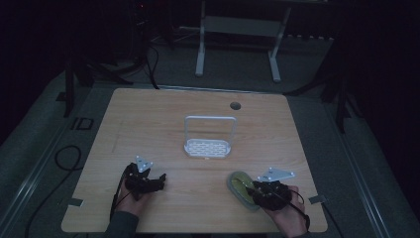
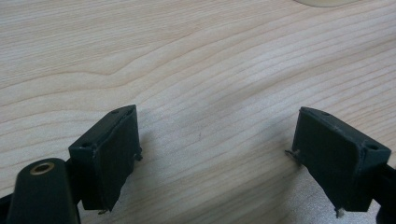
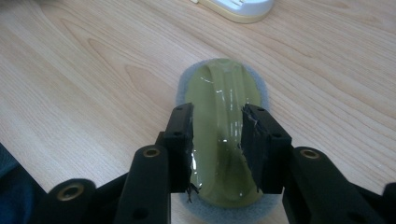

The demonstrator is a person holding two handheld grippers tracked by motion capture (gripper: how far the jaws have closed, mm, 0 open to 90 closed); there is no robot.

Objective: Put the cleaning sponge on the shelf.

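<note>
We have the oval scrubbing pad point(image 3: 219, 135), olive-green with a raised grip ridge and a grey felt rim, lying flat on the wooden table point(image 1: 163, 119) at about five o'clock from the table's middle in the high view. Our right gripper point(image 3: 217, 140) hangs just over it, its jaws standing apart on either side of the ridge; in the right gripper view the pads flank the ridge with a sliver of gap, so we read the claw as open and not pressing on the pad (the dim room makes the high view poor for this). Our left gripper point(image 2: 212, 154) sits near seven o'clock on the table, jaws wide apart with only bare wood between them. The white rack point(image 1: 208, 139) with its tall hoop handle stands near the middle, well apart from the pad, at roughly eleven o'clock from it. We judge the pad to be set down and let go, so the placing looks done; whether it belongs at the rack we cannot tell, and if so that carry remains.
</note>
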